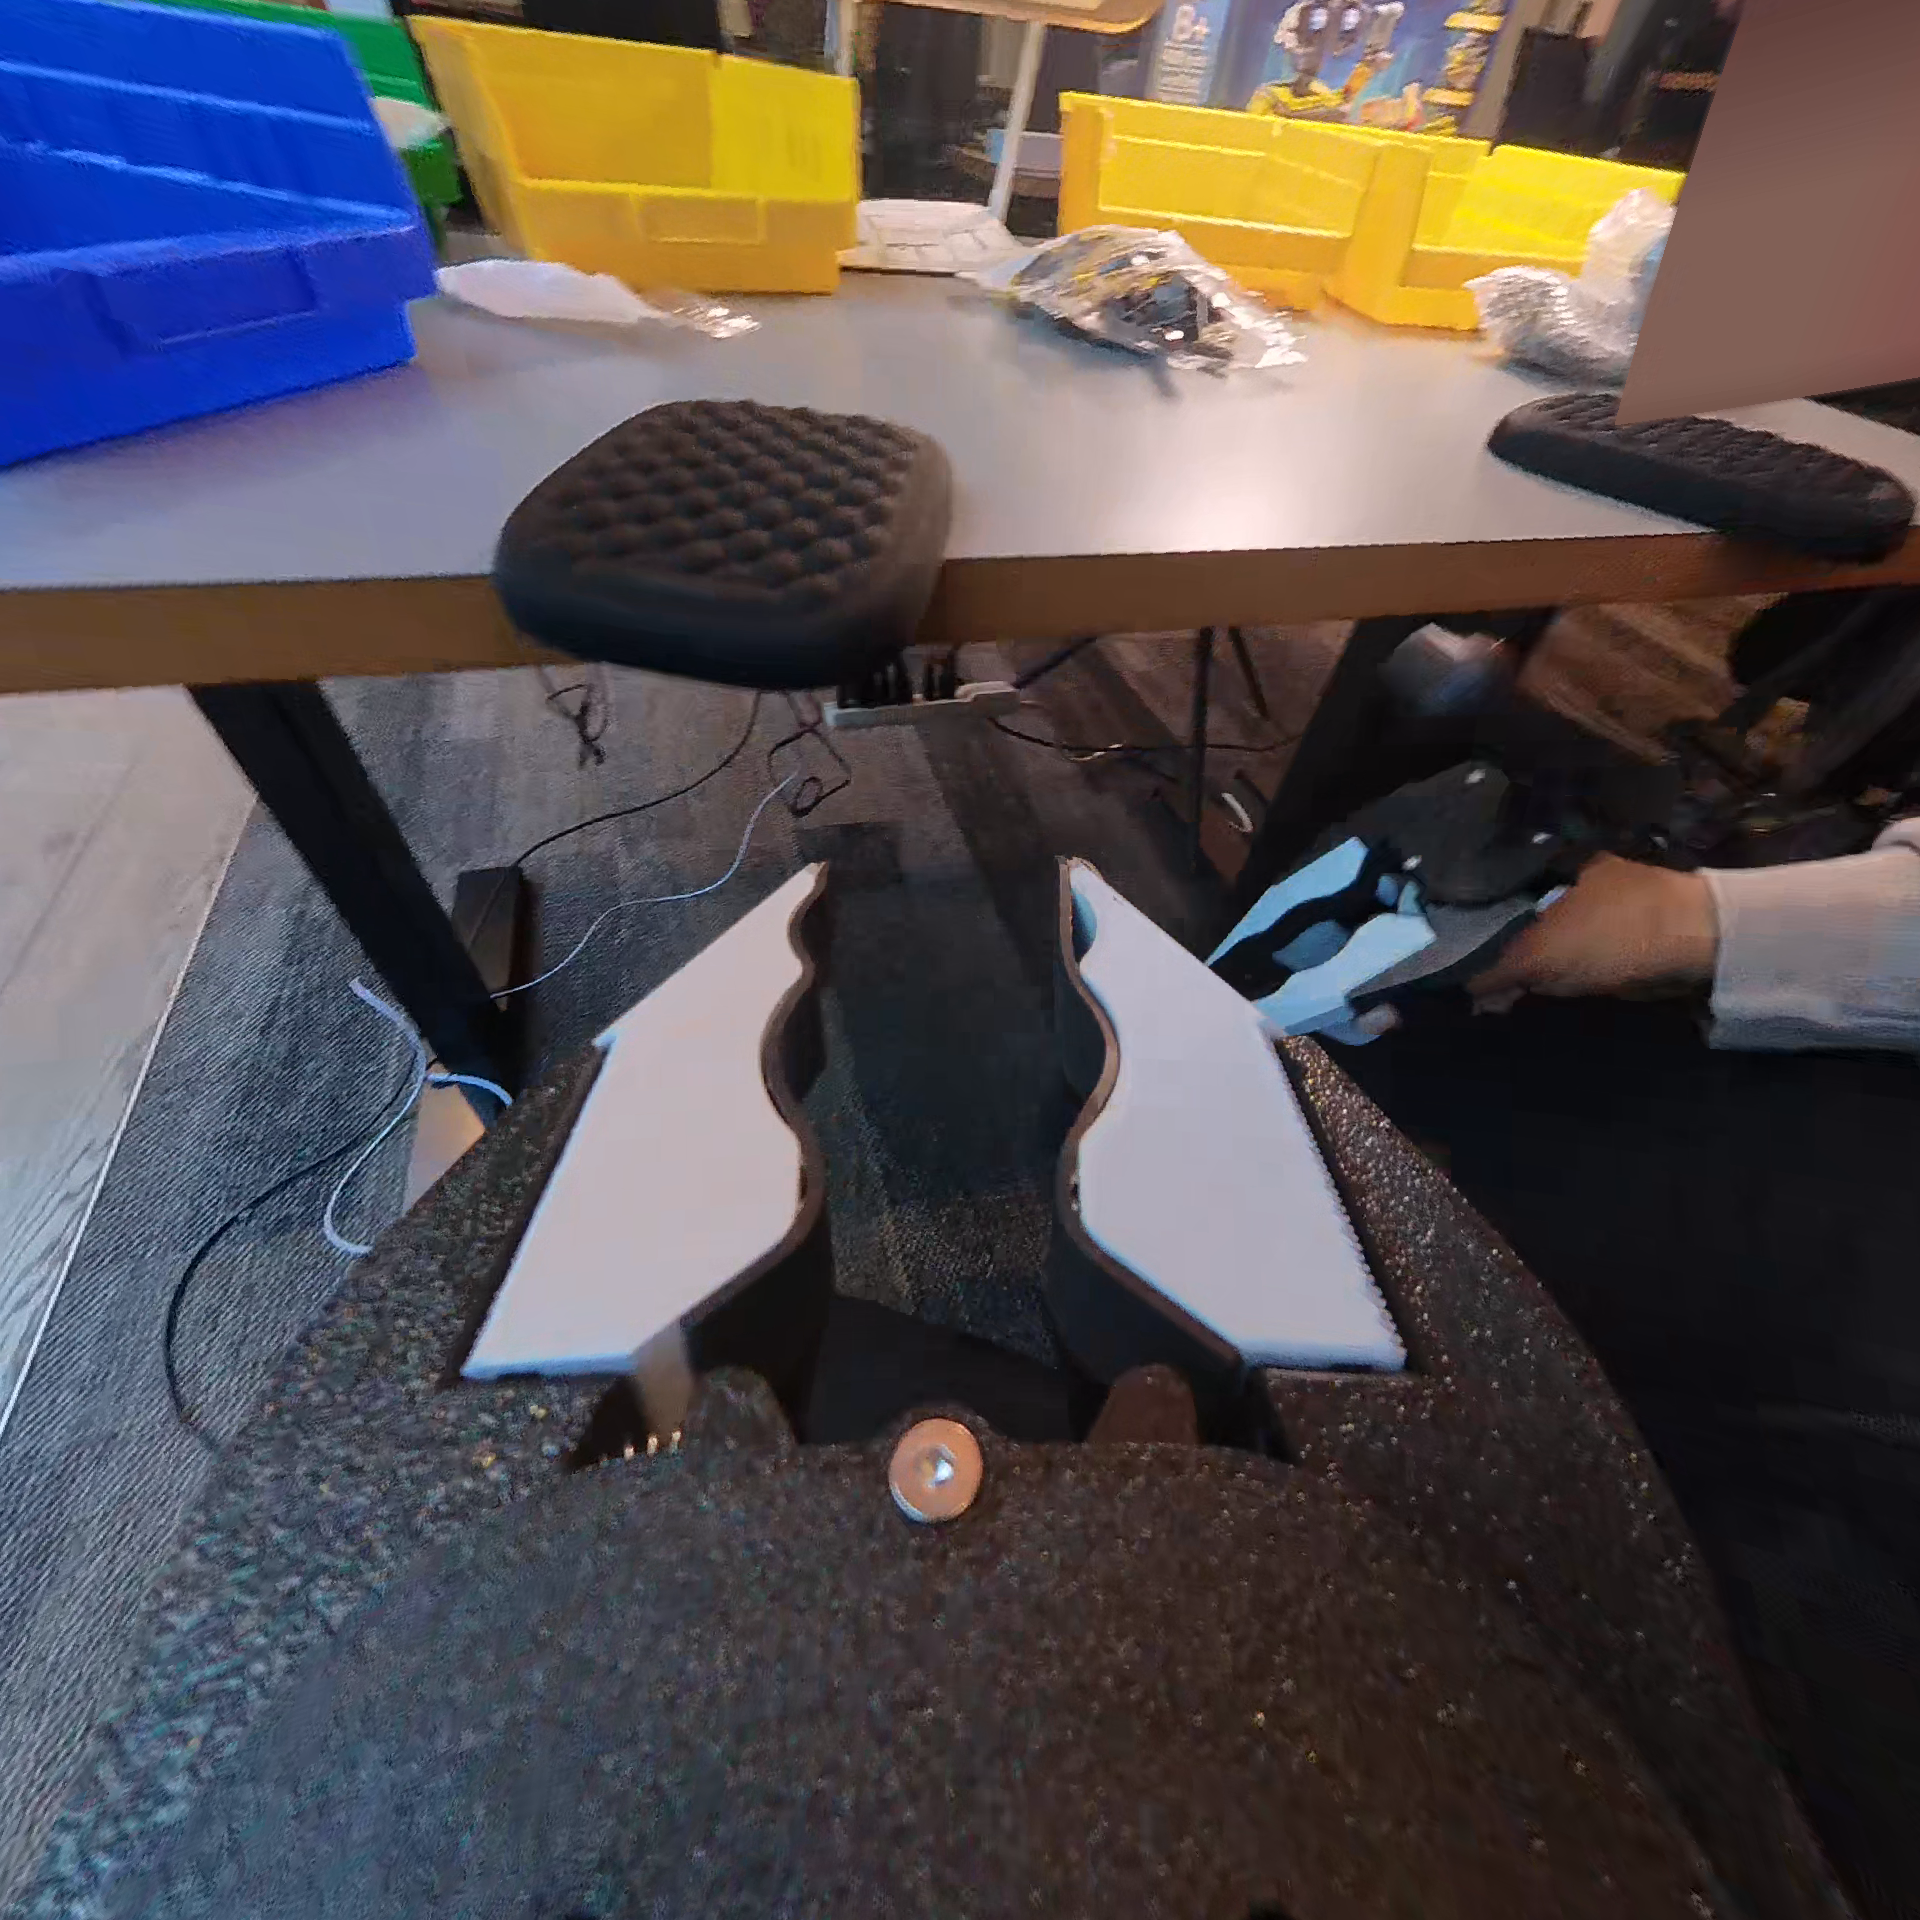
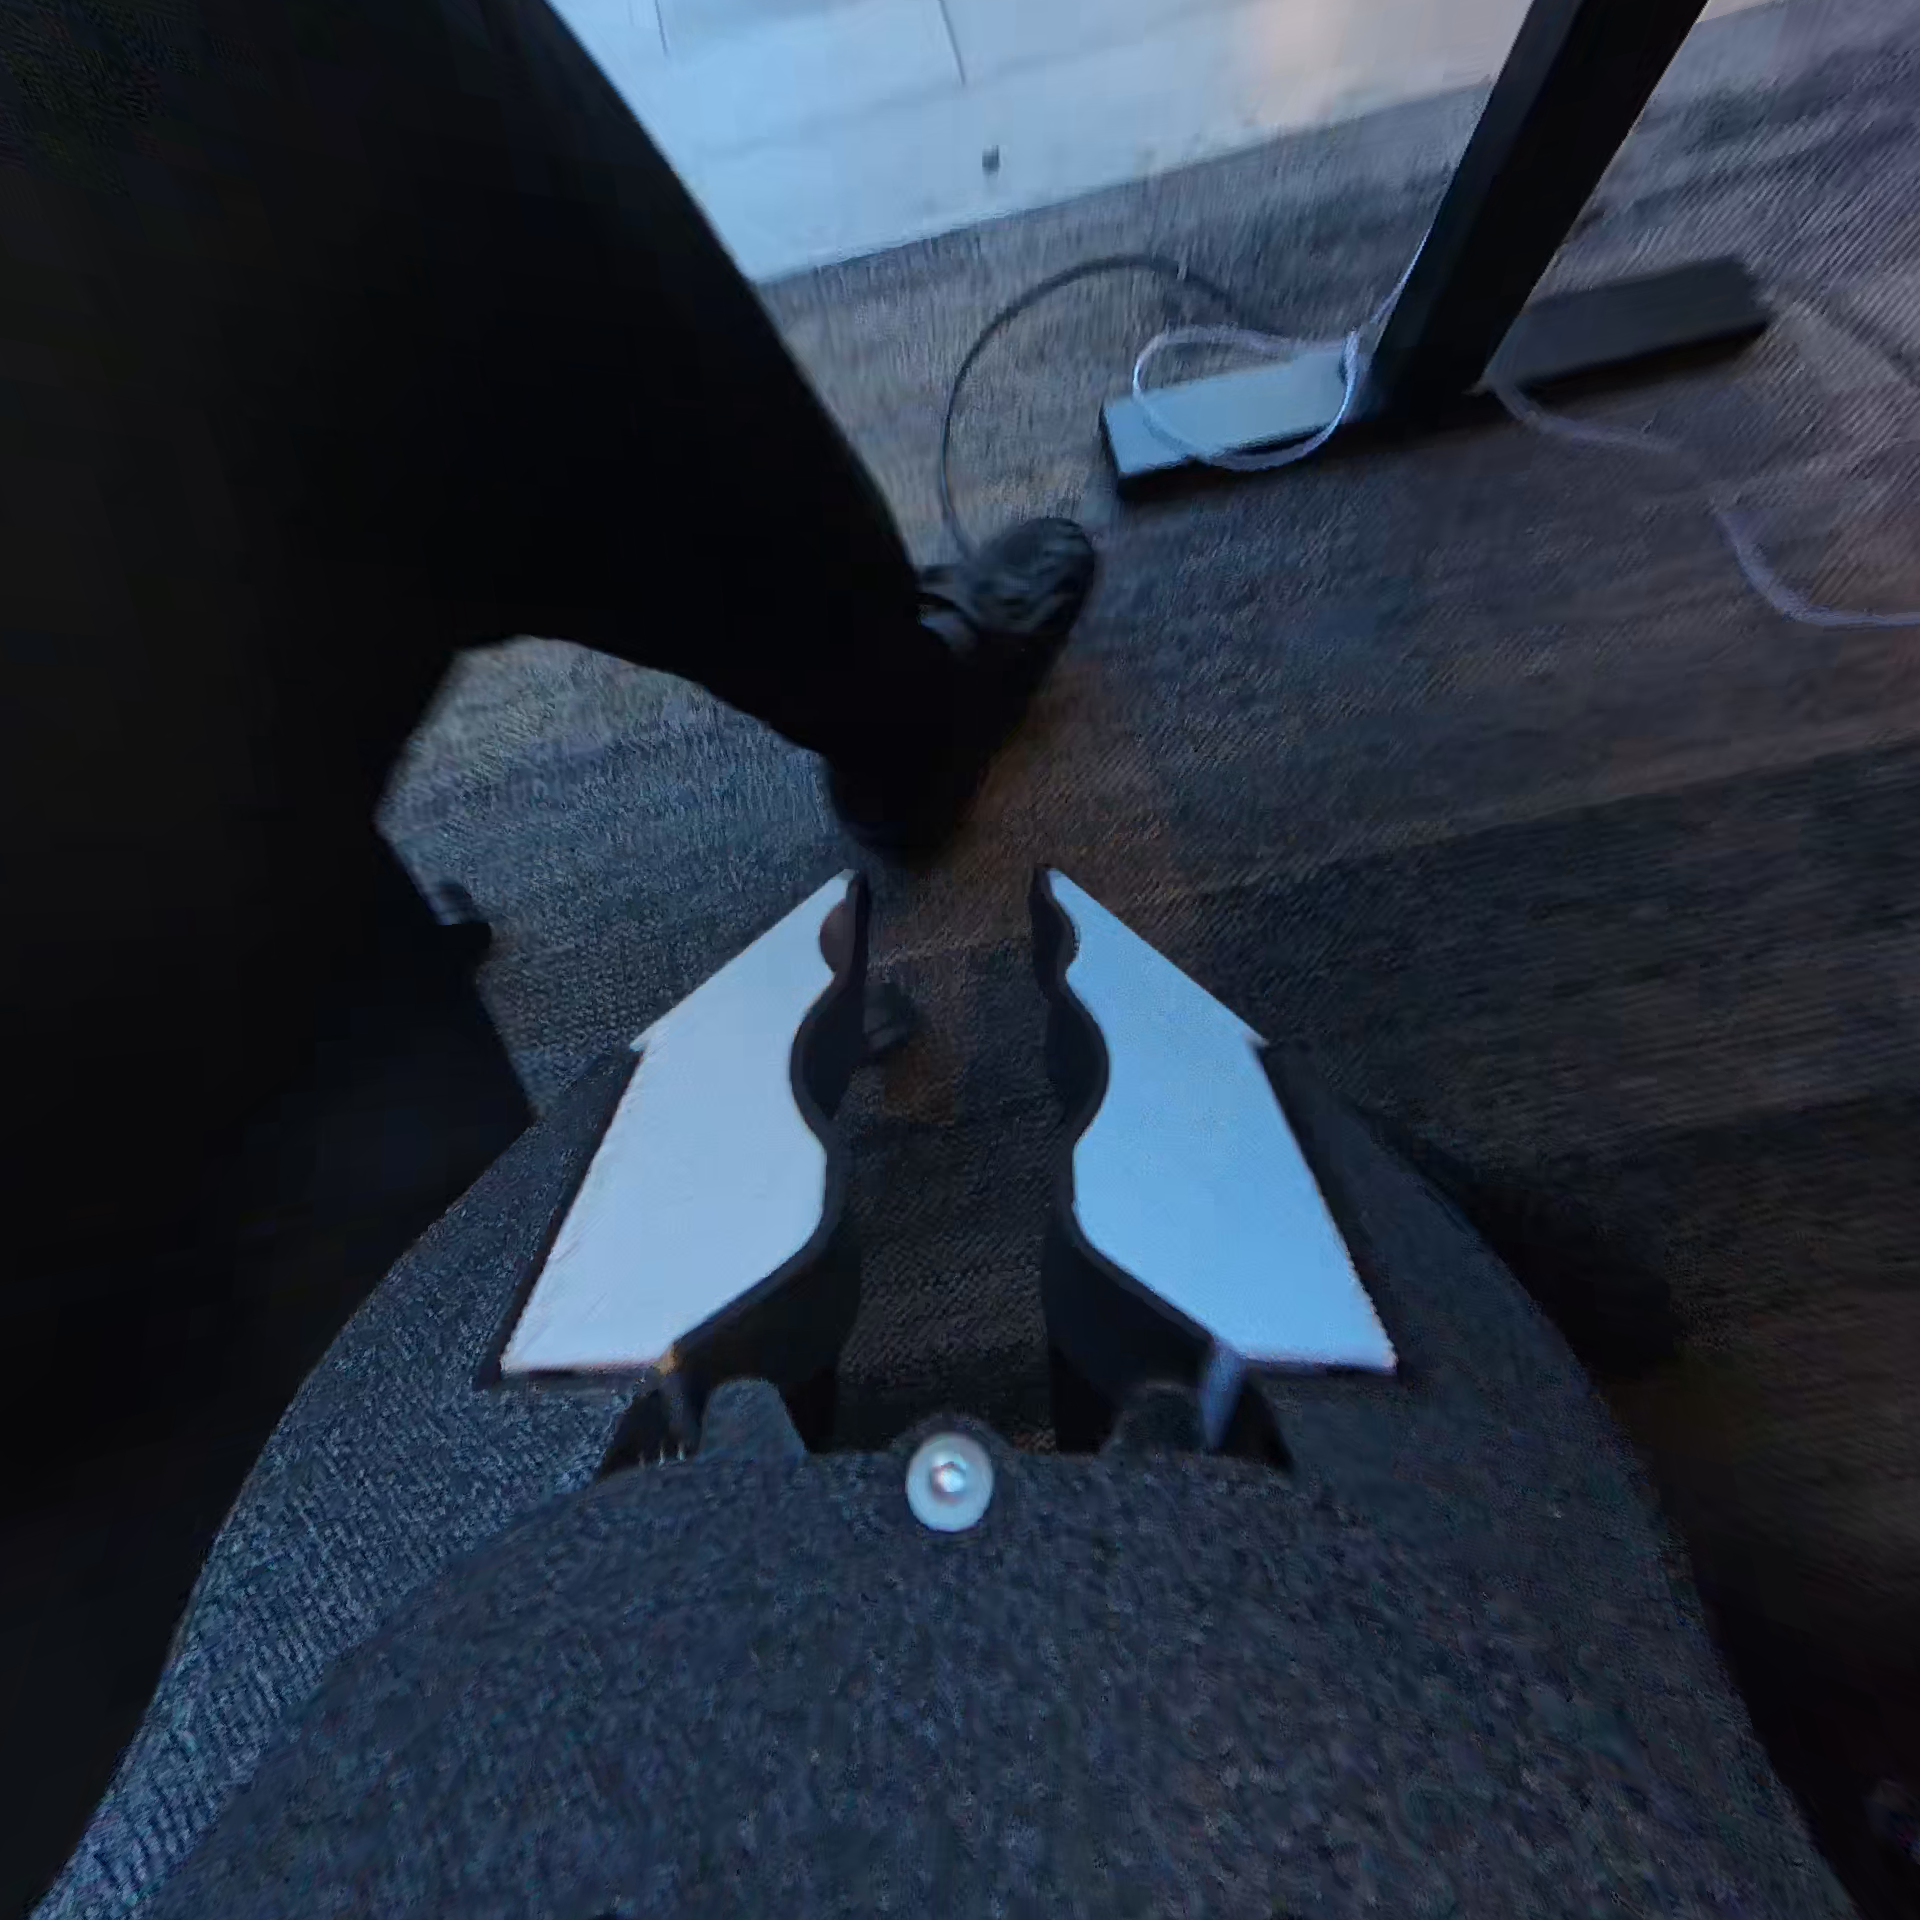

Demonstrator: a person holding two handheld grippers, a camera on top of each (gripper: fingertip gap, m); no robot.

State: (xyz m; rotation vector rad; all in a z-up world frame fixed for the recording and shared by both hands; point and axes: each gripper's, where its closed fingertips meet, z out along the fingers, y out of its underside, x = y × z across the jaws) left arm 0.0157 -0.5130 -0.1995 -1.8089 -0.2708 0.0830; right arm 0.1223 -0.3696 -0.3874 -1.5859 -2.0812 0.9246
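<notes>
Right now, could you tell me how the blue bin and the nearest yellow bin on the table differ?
The blue bin sits at the table's left end, nearer the camera; the yellow bin stands farther back, toward the middle. The blue bin looks larger in the left wrist view and is cut off by the frame, while the yellow bin shows almost whole. Both are open-fronted plastic storage bins.

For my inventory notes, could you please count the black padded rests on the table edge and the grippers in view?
black padded rests: 2
grippers: 2 (left gripper, right gripper)
total: 4
</notes>
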